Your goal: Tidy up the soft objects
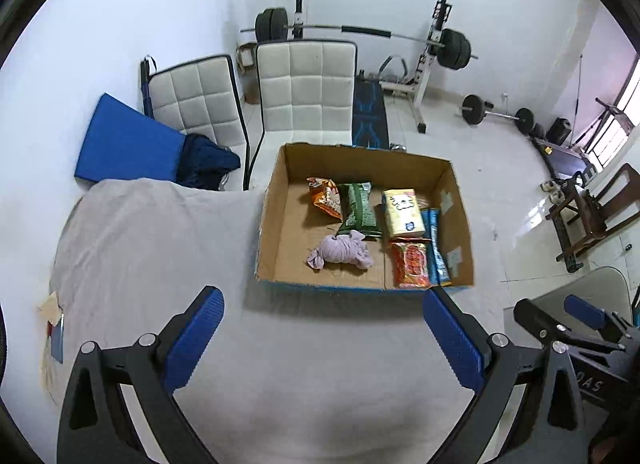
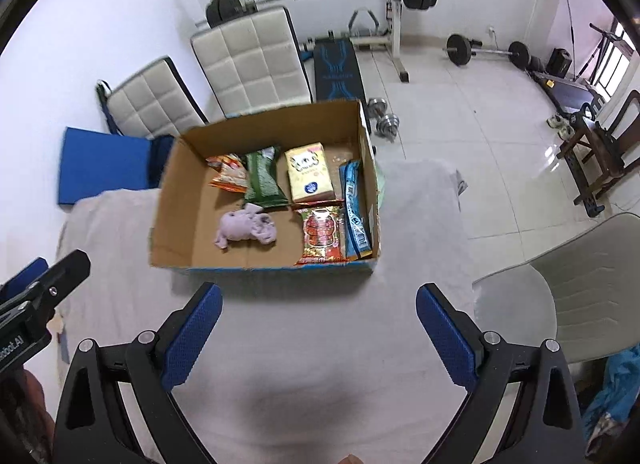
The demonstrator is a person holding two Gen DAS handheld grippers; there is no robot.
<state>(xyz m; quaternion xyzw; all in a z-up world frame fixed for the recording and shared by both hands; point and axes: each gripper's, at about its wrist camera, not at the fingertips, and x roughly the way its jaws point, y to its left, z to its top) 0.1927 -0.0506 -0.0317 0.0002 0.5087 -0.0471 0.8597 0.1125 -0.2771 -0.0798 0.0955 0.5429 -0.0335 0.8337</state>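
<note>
An open cardboard box (image 1: 276, 200) (image 2: 176, 200) stands on the cloth-covered table. Inside lie a crumpled lilac cloth (image 1: 342, 250) (image 2: 246, 226), an orange snack bag (image 1: 326, 196) (image 2: 228, 176), a green packet (image 1: 358, 208) (image 2: 264, 178), a yellow tissue pack (image 1: 402, 210) (image 2: 309, 176), a red packet (image 1: 410, 266) (image 2: 322, 234) and a blue packet (image 1: 436, 248) (image 2: 356, 212). My left gripper (image 1: 324, 340) hangs open in front of the box, holding nothing. My right gripper (image 2: 318, 332) is open too, just short of the box's near wall. The right gripper (image 1: 576, 316) appears at the left wrist view's right edge, and the left gripper (image 2: 44, 284) at the right wrist view's left edge.
Grey cloth (image 1: 152, 248) (image 2: 420, 224) covers the table. Behind it stand two white padded chairs (image 1: 306, 88) (image 2: 252, 60), a blue mat (image 1: 128, 140), and a barbell rack (image 1: 436, 44). A pale plastic chair (image 2: 568, 284) sits at the right, dumbbells (image 2: 384, 116) lie on the tiled floor.
</note>
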